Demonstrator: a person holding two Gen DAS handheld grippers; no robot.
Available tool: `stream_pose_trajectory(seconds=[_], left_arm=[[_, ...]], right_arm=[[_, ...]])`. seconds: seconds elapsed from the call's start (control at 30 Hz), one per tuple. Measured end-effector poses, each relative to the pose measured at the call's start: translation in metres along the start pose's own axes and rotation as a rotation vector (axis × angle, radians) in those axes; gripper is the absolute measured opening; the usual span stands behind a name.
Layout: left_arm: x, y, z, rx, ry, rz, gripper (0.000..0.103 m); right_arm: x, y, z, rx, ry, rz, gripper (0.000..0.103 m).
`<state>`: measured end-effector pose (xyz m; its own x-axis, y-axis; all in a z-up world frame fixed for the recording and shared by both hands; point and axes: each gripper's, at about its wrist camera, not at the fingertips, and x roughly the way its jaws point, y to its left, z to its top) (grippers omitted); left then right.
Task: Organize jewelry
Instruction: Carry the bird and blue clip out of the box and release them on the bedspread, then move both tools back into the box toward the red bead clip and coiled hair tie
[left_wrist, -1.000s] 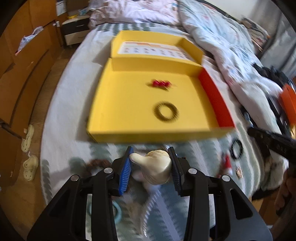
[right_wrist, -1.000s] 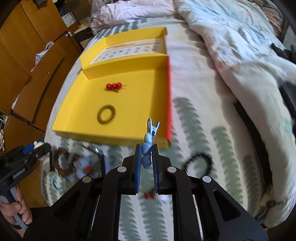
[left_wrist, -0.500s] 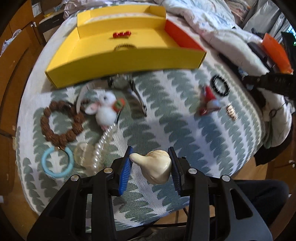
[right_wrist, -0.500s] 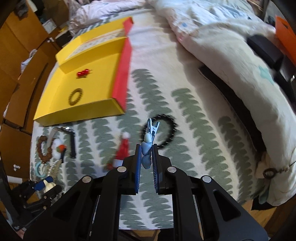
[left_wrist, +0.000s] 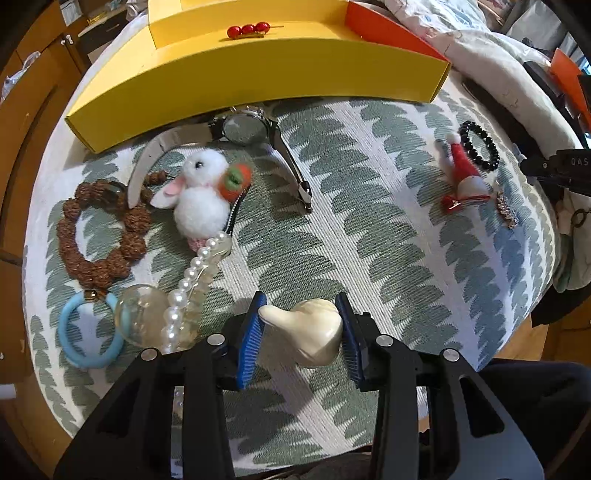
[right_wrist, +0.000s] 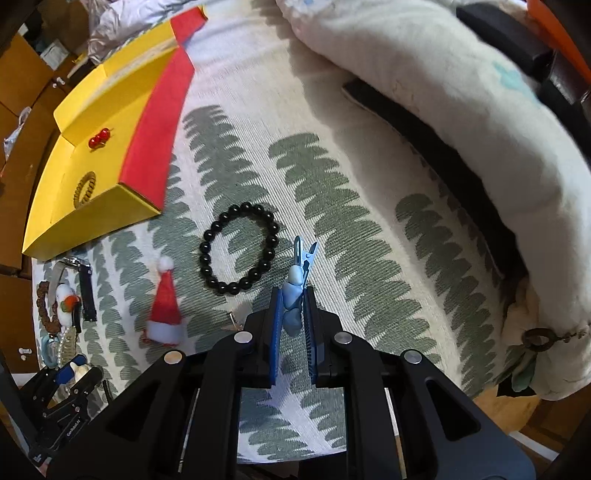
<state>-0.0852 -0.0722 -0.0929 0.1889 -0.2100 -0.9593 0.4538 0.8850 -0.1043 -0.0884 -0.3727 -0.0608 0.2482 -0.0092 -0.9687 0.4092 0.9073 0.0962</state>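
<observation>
Left wrist view: the yellow tray (left_wrist: 258, 70) holds only a red bead clip (left_wrist: 248, 28); the right wrist view adds a coiled hair tie (right_wrist: 85, 188) in it. On the bed, outside the tray, lie a watch (left_wrist: 245, 127), bunny clip (left_wrist: 201, 195), pearl strand (left_wrist: 192, 280), black bead bracelet (right_wrist: 238, 249) and Santa-hat clip (right_wrist: 165, 310). Left gripper (left_wrist: 301, 328) fingers grip a cream figurine (left_wrist: 310, 330); right gripper (right_wrist: 293, 317) fingers pinch a blue hair clip (right_wrist: 297, 280). Most sorting seems left.
</observation>
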Motion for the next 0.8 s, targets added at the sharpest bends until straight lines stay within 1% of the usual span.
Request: stream_pose_trajectory(seconds=[0.13,0.2,0.27,0.33,0.43,0.53,0.7,0.77,0.8], left_arm=[[0.003,0.002,0.003,-0.014,0.004,-0.001,0.039],[0.003,0.003,0.004,-0.02,0.003,-0.002,0.039],[0.002,0.003,0.006,-0.021,0.006,-0.008,0.04],[0.002,0.004,0.01,-0.022,0.005,-0.011,0.04],[0.001,0.007,0.015,-0.027,0.008,-0.023,0.04],[-0.005,0.009,0.019,-0.035,-0.002,-0.033,0.04],[-0.016,0.012,0.025,-0.043,-0.017,-0.05,0.04],[-0.02,0.014,0.022,-0.043,-0.021,-0.057,0.041],[-0.021,0.014,0.023,-0.041,-0.022,-0.058,0.044]], right_arm=[[0.005,-0.004,0.003,0.01,0.008,-0.018,0.013],[0.006,-0.006,0.003,0.009,0.004,-0.038,0.014],[0.006,-0.005,0.003,0.008,0.005,-0.039,0.016],[0.005,-0.006,0.003,0.007,-0.002,-0.03,0.016],[0.002,-0.005,0.004,0.009,-0.017,-0.039,0.017],[-0.007,-0.005,0.003,0.008,-0.039,-0.042,0.02],[-0.018,0.002,0.003,-0.001,-0.062,-0.043,0.021],[-0.021,0.006,0.003,-0.008,-0.069,-0.041,0.023],[-0.022,0.007,0.003,-0.012,-0.072,-0.044,0.025]])
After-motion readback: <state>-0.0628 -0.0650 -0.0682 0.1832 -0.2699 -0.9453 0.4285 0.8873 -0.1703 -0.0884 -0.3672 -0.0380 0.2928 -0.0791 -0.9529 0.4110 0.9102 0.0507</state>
